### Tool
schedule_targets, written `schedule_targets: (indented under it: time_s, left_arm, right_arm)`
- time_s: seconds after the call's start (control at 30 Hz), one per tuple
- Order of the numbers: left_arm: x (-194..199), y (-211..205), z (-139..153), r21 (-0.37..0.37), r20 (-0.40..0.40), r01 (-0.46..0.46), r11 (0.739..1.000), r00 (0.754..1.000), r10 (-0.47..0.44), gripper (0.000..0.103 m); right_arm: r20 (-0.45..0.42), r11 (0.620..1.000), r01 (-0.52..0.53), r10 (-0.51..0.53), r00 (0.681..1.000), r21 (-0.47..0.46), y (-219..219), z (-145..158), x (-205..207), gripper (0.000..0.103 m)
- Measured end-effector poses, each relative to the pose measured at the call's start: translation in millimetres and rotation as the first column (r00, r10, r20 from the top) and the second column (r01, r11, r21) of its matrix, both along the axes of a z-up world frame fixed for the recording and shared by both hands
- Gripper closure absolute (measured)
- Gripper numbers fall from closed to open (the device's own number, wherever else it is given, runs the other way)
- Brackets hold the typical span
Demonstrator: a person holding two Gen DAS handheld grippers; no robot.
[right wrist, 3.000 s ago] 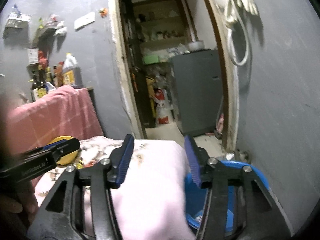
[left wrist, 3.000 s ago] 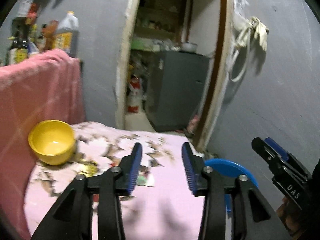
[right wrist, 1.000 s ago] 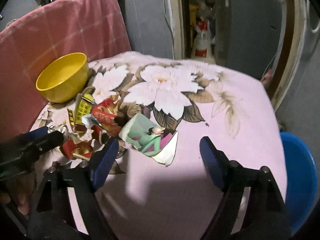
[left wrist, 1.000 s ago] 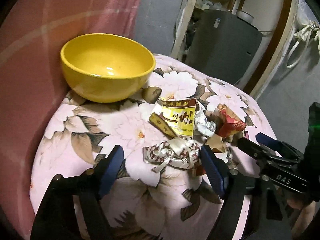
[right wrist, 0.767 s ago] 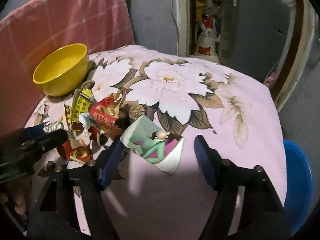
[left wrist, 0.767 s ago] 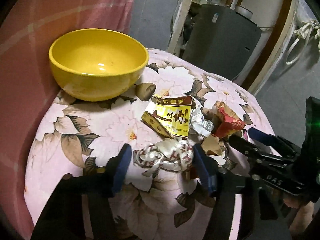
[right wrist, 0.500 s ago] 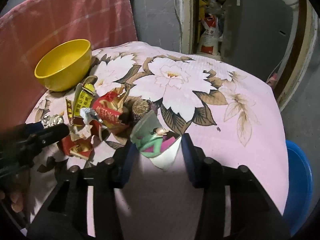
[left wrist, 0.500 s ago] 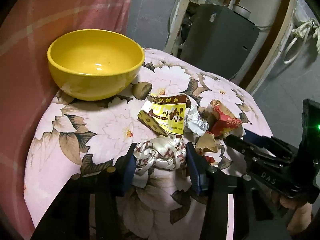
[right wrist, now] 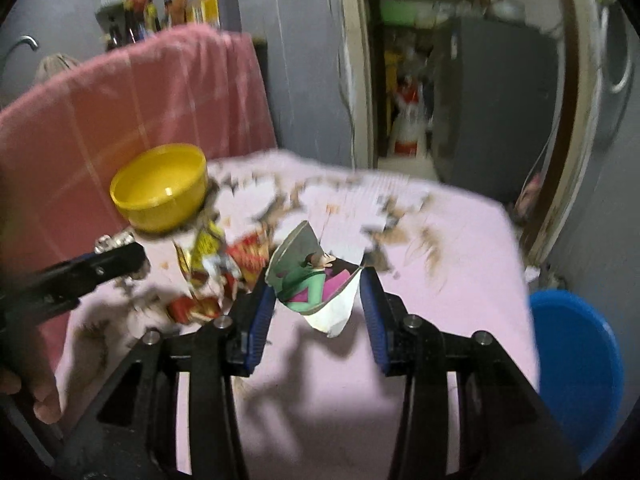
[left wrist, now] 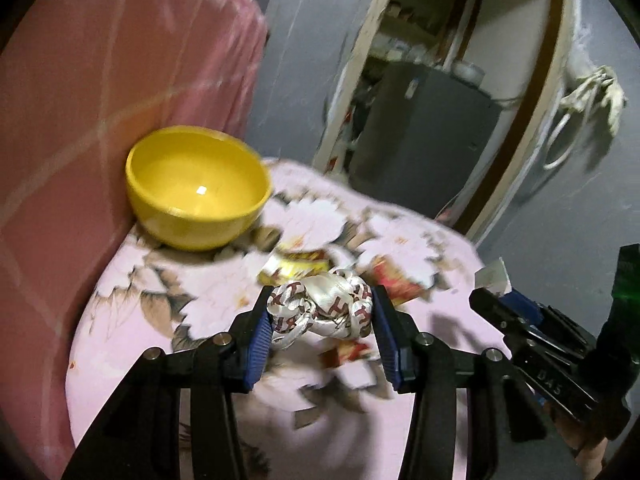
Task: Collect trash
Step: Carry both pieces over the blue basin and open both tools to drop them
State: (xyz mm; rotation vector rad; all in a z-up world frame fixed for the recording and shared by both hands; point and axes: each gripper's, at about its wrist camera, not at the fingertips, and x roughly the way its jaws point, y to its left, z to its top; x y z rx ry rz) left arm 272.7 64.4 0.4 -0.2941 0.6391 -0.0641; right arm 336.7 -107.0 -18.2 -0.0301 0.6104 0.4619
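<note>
Left hand-held gripper [left wrist: 322, 322] pinching crumpled white wrapper [left wrist: 320, 310]; right hand-held gripper [right wrist: 318, 300] pinching cartoon-printed packet [right wrist: 316, 280].

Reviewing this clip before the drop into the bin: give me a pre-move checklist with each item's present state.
1. Left gripper clamped on the crumpled white-and-red wrapper: ok, pads press both sides.
2. Right gripper clamped on the cartoon-printed paper cup: ok, though the cup is squashed and its lower edge hangs free.
3. Both pieces lifted off the floral cloth: ok, shadows fall beneath them.
4. Blue bin in view and unobstructed: ok, at the cloth's right edge.
5. Trash left behind: not ok, yellow wrapper and red wrapper remain.
6. Yellow bowl away from the carrying path: cannot tell.
</note>
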Motion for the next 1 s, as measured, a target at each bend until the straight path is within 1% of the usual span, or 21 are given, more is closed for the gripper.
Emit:
schedule_targets:
  time_s: [0.1, 0.23, 0.33, 0.43, 0.53, 0.67, 0.83, 1.0]
  left_arm:
    - [-4, -13, 16, -0.005, 0.063, 0.021, 1.000, 0.998, -0.021, 0.062]
    - [-10, -37, 41, -0.007, 0.166, 0.071, 0.997, 0.984, -0.069, 0.062]
    - [-11, -58, 56, 0.004, 0.210, 0.106, 0.994, 0.972, -0.105, 0.062]
    - [-9, -81, 66, 0.005, 0.228, 0.146, 0.989, 0.963, -0.143, 0.062]
    - [-7, -104, 73, 0.015, 0.243, 0.182, 0.983, 0.953, -0.180, 0.062]
    - [-4, -136, 77, 0.030, 0.255, 0.237, 0.971, 0.938, -0.236, 0.062]
    - [5, -178, 76, 0.045, 0.249, 0.309, 0.950, 0.918, -0.310, 0.061]
    - [15, -211, 66, 0.053, 0.213, 0.367, 0.929, 0.905, -0.369, 0.061]
  right_arm:
    - [0.096, 1.000, 0.018, -0.020, 0.995, 0.022, -10, 22, -14, 0.053]
    - [0.228, 0.997, 0.055, -0.067, 0.971, 0.057, -31, 50, -36, 0.053]
    - [0.284, 0.994, 0.087, -0.103, 0.953, 0.069, -47, 64, -46, 0.053]
    - [0.308, 0.990, 0.110, -0.134, 0.942, 0.093, -65, 73, -51, 0.053]
    - [0.339, 0.982, 0.157, -0.183, 0.923, 0.102, -88, 79, -58, 0.053]
    - [0.353, 0.971, 0.210, -0.238, 0.905, 0.117, -118, 82, -66, 0.053]
    - [0.338, 0.954, 0.275, -0.300, 0.892, 0.121, -158, 78, -68, 0.053]
    - [0.289, 0.941, 0.316, -0.337, 0.896, 0.117, -188, 63, -64, 0.053]
